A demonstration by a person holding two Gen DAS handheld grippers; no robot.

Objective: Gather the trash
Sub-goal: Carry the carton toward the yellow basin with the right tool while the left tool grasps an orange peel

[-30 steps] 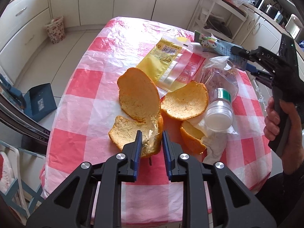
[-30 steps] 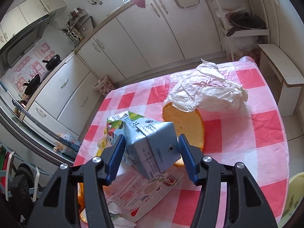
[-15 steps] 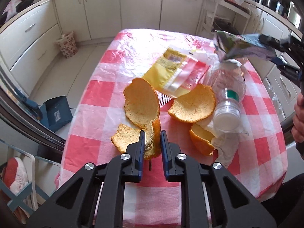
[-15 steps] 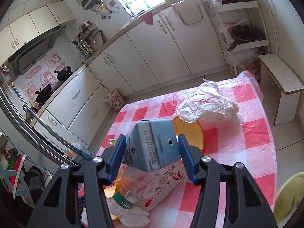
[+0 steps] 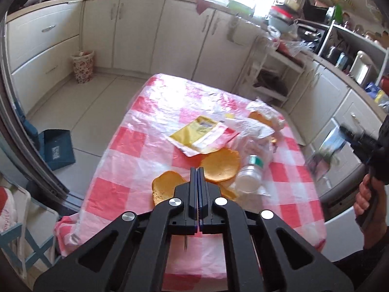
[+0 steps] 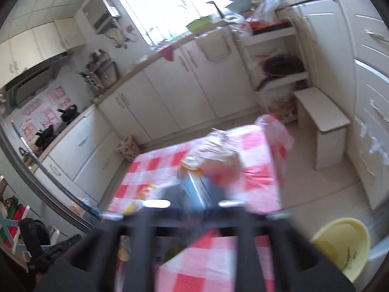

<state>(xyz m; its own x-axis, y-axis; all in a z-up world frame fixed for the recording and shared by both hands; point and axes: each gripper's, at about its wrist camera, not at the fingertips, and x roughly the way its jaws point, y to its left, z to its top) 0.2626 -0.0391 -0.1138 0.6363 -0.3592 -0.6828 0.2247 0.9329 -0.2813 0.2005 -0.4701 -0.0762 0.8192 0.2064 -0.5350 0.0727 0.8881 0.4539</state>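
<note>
While the orange peels [image 5: 220,164] lie beyond — left gripper [image 5: 197,170] fingers pressed together, empty.

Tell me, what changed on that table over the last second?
The left gripper rose away from the table and closed fully; the orange peel it straddled seems left lying there. The right gripper squeezed the carton narrower and carried it off past the table's right edge. The bottle, yellow wrapper and other peels stayed put.
</note>
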